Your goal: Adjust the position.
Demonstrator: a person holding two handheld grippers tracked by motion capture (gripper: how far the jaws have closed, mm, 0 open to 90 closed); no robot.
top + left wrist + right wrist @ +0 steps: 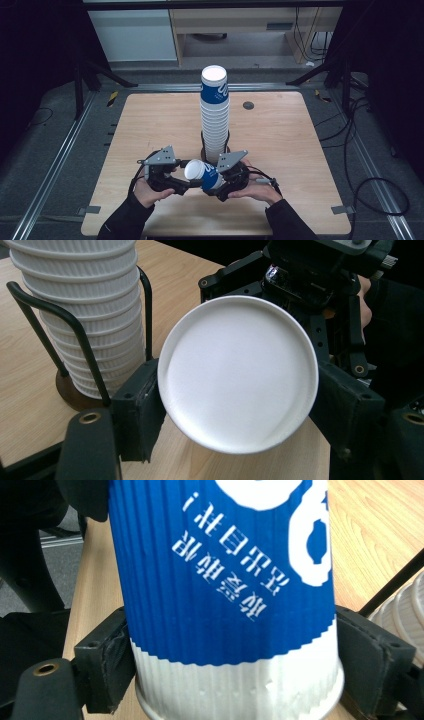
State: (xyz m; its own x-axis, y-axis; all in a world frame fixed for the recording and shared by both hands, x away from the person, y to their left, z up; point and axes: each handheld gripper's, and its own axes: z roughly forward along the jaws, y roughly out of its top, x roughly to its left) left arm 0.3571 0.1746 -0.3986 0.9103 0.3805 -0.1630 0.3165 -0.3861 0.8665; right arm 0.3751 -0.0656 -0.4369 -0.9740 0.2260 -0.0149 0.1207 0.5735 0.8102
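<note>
On the wooden bench (280, 150) a tall stack of cups (215, 115) stands in its wire holder. Just in front, both tools share one blue-and-white cup (204, 174) lying sideways: left tool (235, 405) flanks its base, right tool (235, 670) pinches near the rim (a hand-over, I'd say). Next, one lets go.

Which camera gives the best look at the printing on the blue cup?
The right gripper view: the blue cup shows its white characters close up. The high view shows it small, lying between both grippers; the left gripper view shows its white base.
</note>
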